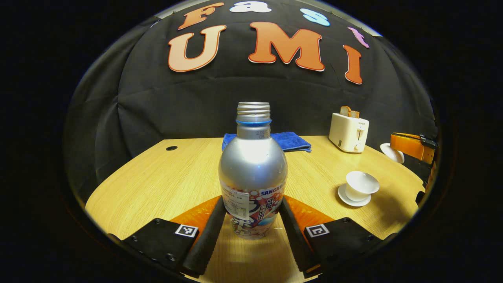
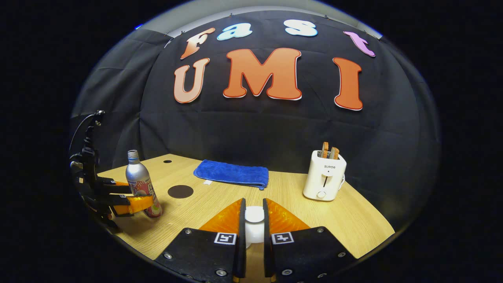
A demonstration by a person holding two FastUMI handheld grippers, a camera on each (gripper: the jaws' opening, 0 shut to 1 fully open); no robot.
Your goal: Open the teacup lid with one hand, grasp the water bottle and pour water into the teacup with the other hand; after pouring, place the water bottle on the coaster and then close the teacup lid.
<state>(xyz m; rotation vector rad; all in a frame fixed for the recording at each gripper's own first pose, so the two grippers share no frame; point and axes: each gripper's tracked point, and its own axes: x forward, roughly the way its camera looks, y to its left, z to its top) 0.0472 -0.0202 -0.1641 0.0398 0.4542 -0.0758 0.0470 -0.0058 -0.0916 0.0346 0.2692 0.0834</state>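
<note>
A silver water bottle [image 1: 253,165] with a printed label and no cap stands upright between my left gripper's [image 1: 252,210] fingers, which press on its lower sides. In the right gripper view the bottle [image 2: 137,177] is at the table's left end, with the left gripper [image 2: 131,198] around its base; I cannot tell whether it rests on the table. My right gripper [image 2: 254,206] is shut on the white teacup lid [image 2: 254,216], held above the table. The white teacup [image 1: 361,185] sits uncovered on its saucer at the right. A dark round coaster [image 2: 180,191] lies right of the bottle.
A folded blue towel [image 2: 232,173] lies at the back of the wooden table [image 1: 157,184]. A white toaster [image 2: 324,179] with bread slices stands back right. A small round hole [image 1: 171,148] marks the table's far left.
</note>
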